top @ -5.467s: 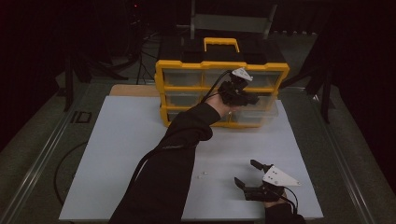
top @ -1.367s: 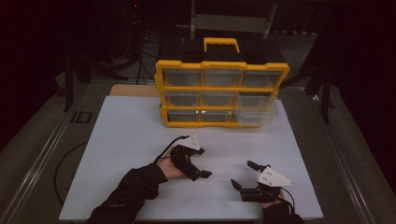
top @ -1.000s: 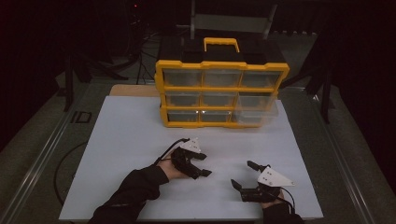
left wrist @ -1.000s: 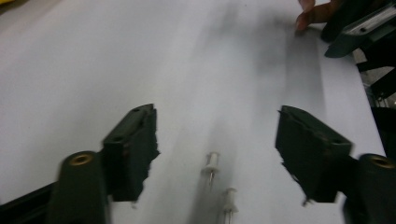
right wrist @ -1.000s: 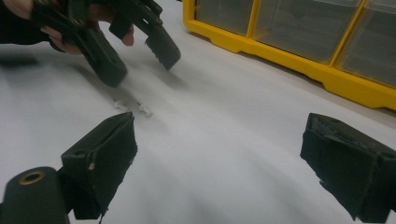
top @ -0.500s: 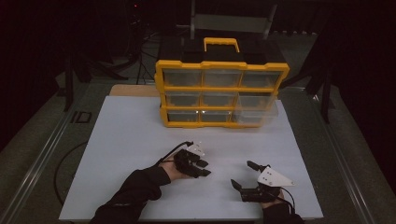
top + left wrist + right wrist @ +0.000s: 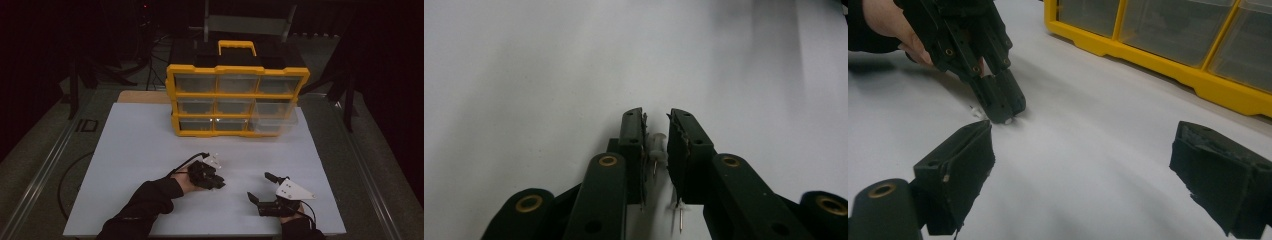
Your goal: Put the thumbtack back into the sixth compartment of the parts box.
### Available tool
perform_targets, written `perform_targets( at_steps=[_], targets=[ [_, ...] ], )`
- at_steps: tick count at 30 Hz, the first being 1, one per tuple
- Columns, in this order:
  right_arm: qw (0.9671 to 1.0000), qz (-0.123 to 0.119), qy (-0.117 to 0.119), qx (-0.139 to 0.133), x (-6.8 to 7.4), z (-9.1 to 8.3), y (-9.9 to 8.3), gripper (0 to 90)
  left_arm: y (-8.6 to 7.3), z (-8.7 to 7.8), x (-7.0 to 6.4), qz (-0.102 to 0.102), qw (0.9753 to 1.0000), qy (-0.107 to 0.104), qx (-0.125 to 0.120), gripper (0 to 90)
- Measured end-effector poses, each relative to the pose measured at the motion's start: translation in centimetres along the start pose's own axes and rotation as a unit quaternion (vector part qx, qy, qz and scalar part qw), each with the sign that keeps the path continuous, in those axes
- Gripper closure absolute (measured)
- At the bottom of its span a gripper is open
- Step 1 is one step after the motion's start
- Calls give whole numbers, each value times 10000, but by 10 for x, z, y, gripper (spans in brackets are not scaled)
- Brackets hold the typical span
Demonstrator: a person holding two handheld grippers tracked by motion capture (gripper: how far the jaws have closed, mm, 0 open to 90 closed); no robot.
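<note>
My left gripper rests tip-down on the white sheet, near the front middle. In the left gripper view its jaws stand close together with a small white pushpin pinched between them. A second pushpin lies on the sheet under the right-hand jaw. The right gripper view shows the left gripper touching the sheet, with white bits beside its tips. My right gripper lies to the right of it, wide open with nothing between its jaws.
A yellow drawer organiser with clear drawers and a yellow handle stands at the back of the sheet. Its lower right drawer sticks out forward. Dark floor, a cable and stands surround the table.
The left hand has come back from the organiser's right drawers to the front of the sheet and has lowered its tips onto it. The right gripper has stayed still.
</note>
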State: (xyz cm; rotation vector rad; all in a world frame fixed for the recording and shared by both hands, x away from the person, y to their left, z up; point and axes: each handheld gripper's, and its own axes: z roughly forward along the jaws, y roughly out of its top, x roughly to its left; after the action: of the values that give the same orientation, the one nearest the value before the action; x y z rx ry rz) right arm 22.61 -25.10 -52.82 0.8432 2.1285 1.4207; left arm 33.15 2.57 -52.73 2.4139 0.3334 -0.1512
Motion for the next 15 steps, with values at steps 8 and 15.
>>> perform_targets(
  at_steps=[8,15],
  targets=[
    [10000,-16,6,4,0,0,0,100,3,0,2,-102,9999,-34,110,840],
    [10000,-20,5,8,0,0,0,100,3,1,3,-161,9998,-63,88,842]
  ],
)
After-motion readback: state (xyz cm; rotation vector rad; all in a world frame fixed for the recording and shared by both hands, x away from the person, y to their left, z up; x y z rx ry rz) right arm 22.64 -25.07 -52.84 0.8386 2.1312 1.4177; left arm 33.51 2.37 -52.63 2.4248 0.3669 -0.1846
